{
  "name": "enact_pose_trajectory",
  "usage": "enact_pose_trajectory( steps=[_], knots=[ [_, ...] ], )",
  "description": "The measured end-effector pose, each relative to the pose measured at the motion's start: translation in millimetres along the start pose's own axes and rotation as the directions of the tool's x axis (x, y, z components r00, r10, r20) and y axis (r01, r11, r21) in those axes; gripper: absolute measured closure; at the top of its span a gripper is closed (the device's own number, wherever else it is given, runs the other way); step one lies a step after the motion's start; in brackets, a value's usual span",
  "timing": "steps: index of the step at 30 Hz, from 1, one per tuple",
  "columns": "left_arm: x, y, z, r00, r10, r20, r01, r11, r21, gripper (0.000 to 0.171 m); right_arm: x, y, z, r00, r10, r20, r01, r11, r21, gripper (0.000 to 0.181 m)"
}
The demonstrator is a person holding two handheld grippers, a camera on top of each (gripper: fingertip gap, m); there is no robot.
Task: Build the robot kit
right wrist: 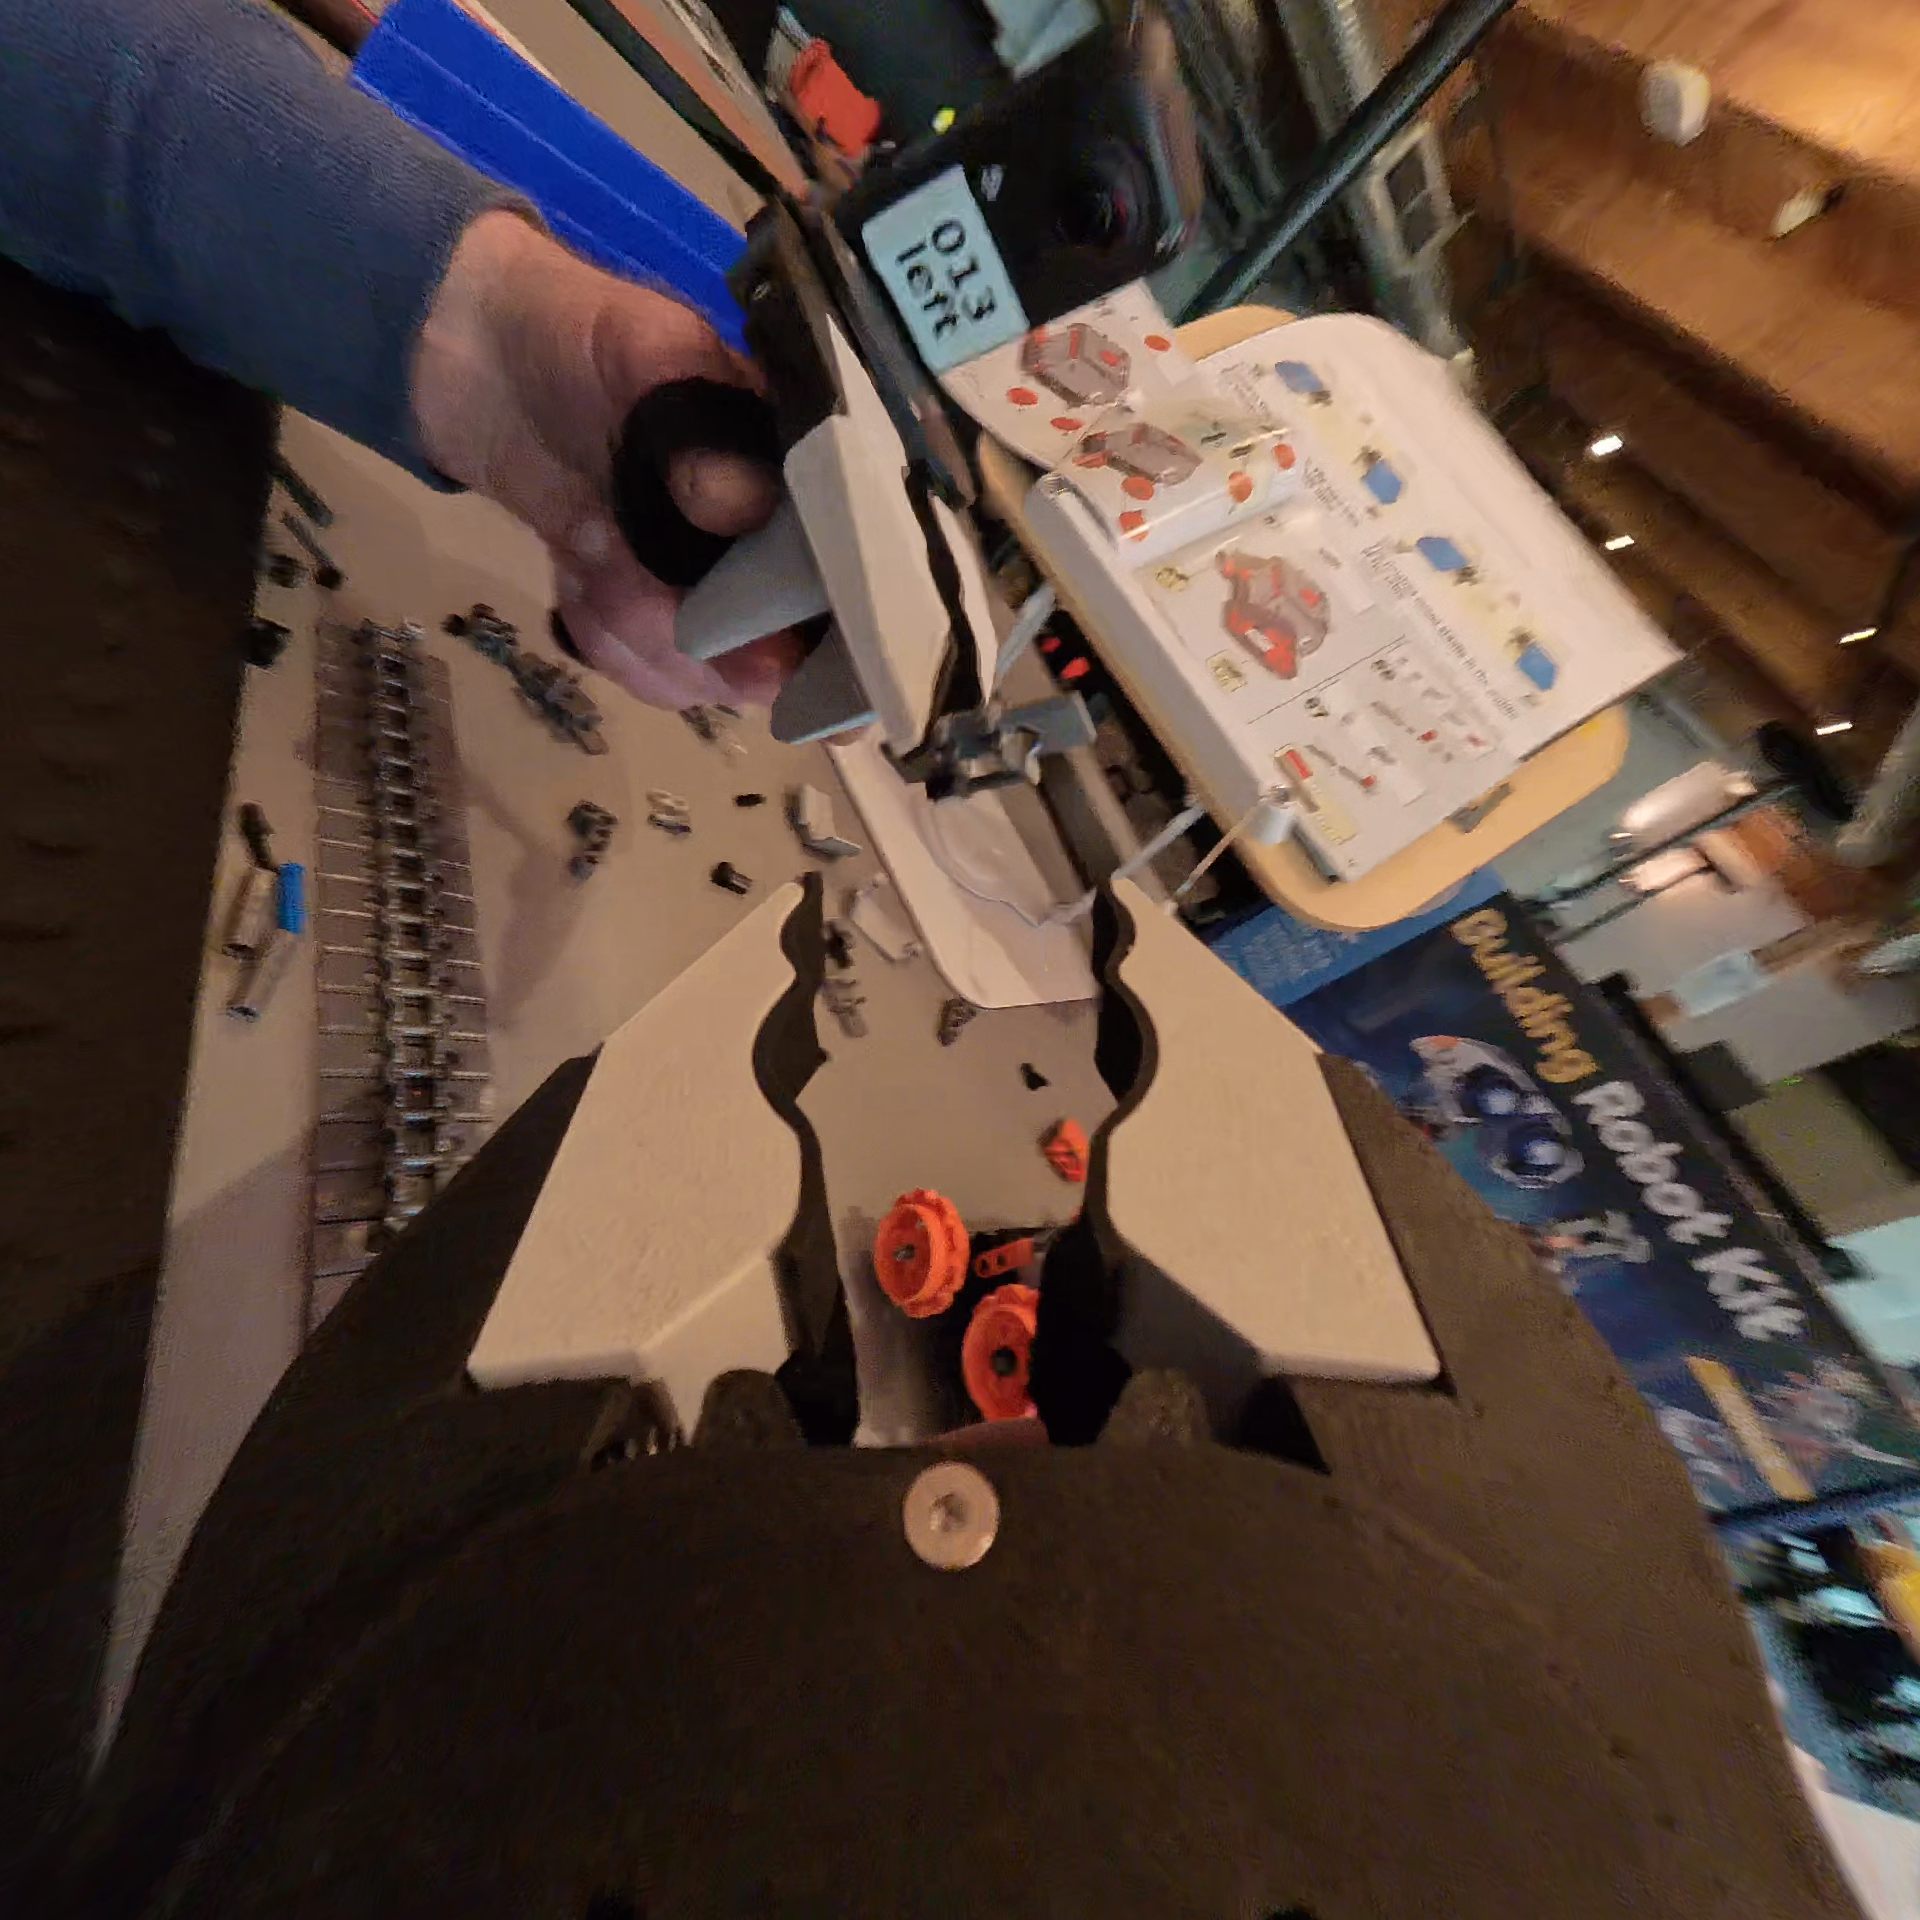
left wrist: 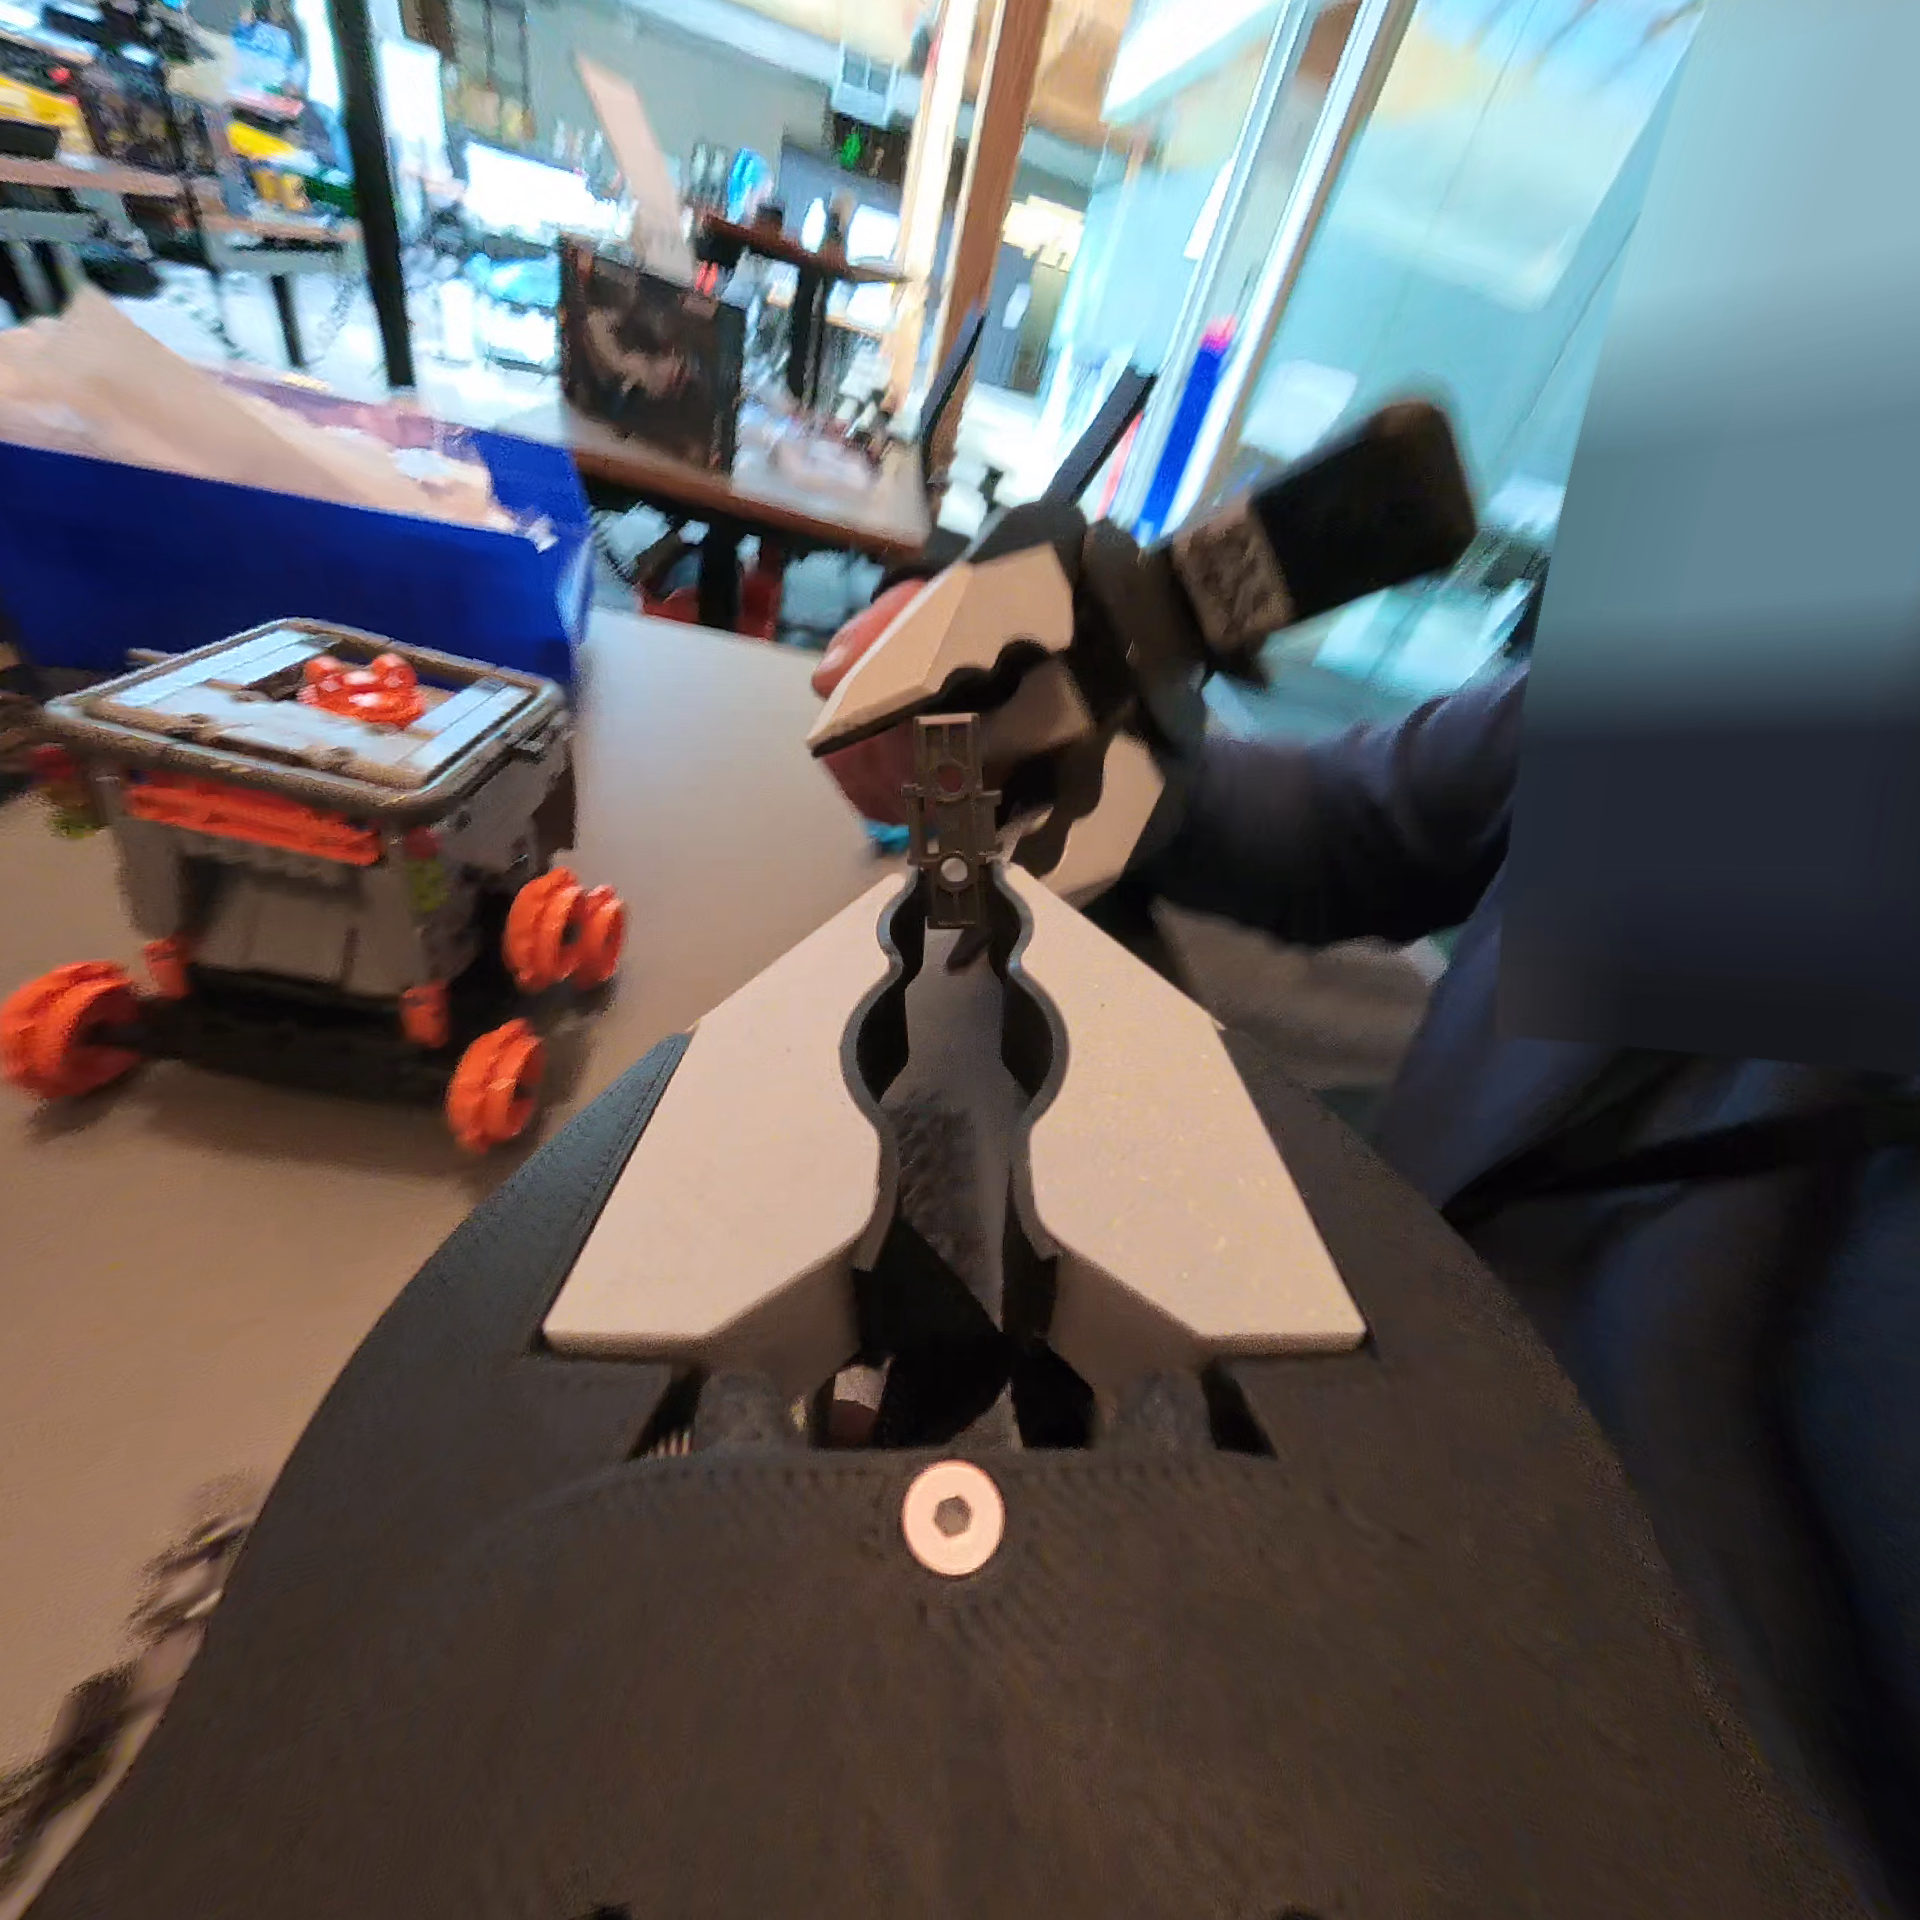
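Two grippers up off the table. Left gripper (left wrist: 951,894) pinches a small grey part (left wrist: 948,821) by its lower end only, at the very fingertips; most of it stands proud above them. Right gripper (right wrist: 956,914) gapes wide, empty, close ahead of the part. Wheeled model (left wrist: 312,852) sits well left. Risk, as I judge it: the thin hold lets the part pivot or drop if nudged; motion blur suggests quick movement.

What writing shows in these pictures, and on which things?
Wording is not copied here; only what bears it.
Pale label on the left gripper: legible print.
Open instruction booklet: too small to read.
Dark blue box: large lettering.
Green sign, background: blurred.
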State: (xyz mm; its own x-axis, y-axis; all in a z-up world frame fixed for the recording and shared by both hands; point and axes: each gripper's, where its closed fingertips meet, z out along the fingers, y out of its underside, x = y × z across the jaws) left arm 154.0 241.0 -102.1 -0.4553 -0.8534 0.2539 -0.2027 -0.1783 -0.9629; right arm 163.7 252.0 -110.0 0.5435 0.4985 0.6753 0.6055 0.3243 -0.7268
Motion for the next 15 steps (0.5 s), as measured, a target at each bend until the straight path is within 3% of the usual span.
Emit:
enact_pose_trajectory(
  steps=[3,8,12,15],
  knots=[
    [3.0,-11.8,3.0,0.990,-0.110,-0.092,0.119,0.988,0.102,0.161,1.7,-5.9,-3.9,0.992,-0.094,-0.083,0.095,0.995,0.011,0.124],
    [11.1,-12.0,12.3,0.951,-0.206,-0.232,0.240,0.962,0.129,0.161,12.8,-21.0,-3.0,0.961,-0.184,-0.208,0.191,0.981,0.015,0.119],
    [20.6,-12.4,18.6,0.926,-0.222,-0.306,0.273,0.953,0.134,0.161,13.8,-25.5,-0.7,0.956,-0.208,-0.208,0.217,0.976,0.022,0.129],
    [18.5,-11.3,22.5,0.931,-0.218,-0.294,0.266,0.954,0.135,0.161,14.0,-26.6,-1.8,0.953,-0.219,-0.210,0.229,0.973,0.024,0.139]
  ],
)
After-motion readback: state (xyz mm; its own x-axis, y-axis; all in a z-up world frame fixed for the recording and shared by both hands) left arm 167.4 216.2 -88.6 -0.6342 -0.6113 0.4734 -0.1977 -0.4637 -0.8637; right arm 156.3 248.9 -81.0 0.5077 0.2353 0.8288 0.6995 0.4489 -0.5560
